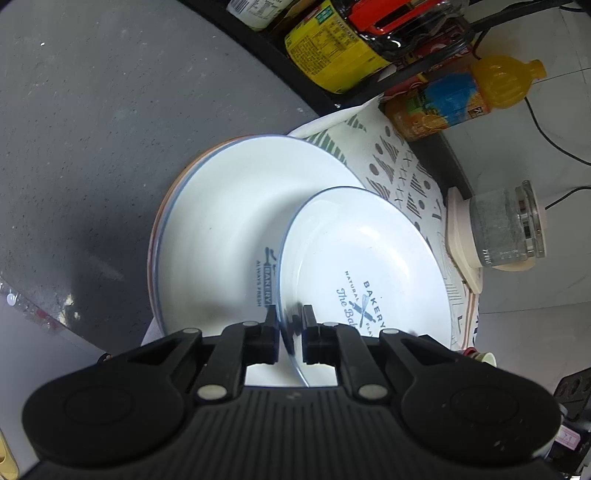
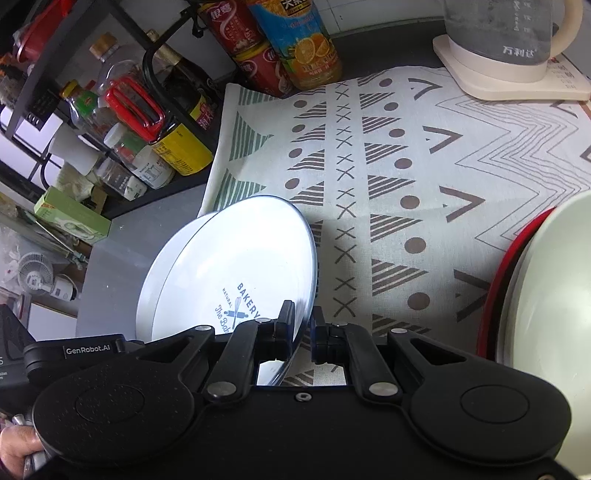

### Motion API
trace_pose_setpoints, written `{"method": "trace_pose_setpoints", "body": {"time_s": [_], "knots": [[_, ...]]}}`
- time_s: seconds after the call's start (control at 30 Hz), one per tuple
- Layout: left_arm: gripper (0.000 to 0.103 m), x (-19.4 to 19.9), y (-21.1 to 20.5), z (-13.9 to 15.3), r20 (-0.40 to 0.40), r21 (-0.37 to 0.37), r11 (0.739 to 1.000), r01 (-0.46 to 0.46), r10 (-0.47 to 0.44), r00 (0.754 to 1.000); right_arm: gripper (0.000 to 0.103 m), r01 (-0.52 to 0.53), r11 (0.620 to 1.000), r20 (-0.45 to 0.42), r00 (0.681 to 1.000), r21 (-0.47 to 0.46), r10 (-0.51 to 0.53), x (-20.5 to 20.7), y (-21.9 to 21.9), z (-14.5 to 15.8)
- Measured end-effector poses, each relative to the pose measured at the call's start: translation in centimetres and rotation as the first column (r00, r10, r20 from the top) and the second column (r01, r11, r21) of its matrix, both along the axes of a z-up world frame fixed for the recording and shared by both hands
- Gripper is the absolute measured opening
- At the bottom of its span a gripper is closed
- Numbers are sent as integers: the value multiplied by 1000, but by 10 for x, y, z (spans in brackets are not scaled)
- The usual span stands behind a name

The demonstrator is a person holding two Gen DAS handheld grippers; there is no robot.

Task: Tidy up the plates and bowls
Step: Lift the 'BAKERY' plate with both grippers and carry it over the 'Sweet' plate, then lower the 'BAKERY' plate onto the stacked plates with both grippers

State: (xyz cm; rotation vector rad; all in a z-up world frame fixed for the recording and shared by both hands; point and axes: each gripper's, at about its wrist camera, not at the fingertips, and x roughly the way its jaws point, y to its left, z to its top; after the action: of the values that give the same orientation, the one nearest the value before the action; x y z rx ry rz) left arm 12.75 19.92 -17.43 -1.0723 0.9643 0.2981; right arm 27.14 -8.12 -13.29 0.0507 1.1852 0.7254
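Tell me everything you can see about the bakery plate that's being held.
The plate is white, glossy and ceramic-looking, with a thin blue rim and a blue "Bakery" logo. It is tilted, overlapping a stack of plates. The left hand-held gripper and right hand-held gripper each pinch its rim.

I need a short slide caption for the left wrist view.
Left gripper clamps the rim of a Bakery plate over the plate stack.

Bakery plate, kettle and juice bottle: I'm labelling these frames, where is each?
Bakery plate [image 1: 369,258]: left wrist view, its white well.
Kettle [image 2: 495,33]: right wrist view, its glass body.
Juice bottle [image 1: 458,99]: left wrist view, its blue label.
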Motion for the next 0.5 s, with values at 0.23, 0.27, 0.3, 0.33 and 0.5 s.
{"method": "trace_pose_setpoints", "body": {"time_s": [0.23, 0.27, 0.3, 0.33, 0.5], "knots": [[10, -4, 3, -8, -19, -7, 1000, -18, 18, 1000, 8, -23, 999, 20, 1000, -34, 24, -4, 11, -1], [10, -4, 3, -9, -23, -8, 1000, -22, 22, 1000, 8, -24, 999, 19, 1000, -35, 25, -4, 12, -2], [10, -4, 4, -10, -27, -10, 1000, -26, 26, 999, 8, -23, 999, 16, 1000, -35, 24, -5, 12, -3], [10, -5, 4, -11, -30, -12, 999, -30, 30, 999, 8, -22, 999, 14, 1000, -35, 23, -5, 13, -4], [10, -6, 6, -11, -40, -1, 999, -37, 36, 999, 8, -19, 999, 7, 1000, -37, 19, -5, 16, -8]]}}
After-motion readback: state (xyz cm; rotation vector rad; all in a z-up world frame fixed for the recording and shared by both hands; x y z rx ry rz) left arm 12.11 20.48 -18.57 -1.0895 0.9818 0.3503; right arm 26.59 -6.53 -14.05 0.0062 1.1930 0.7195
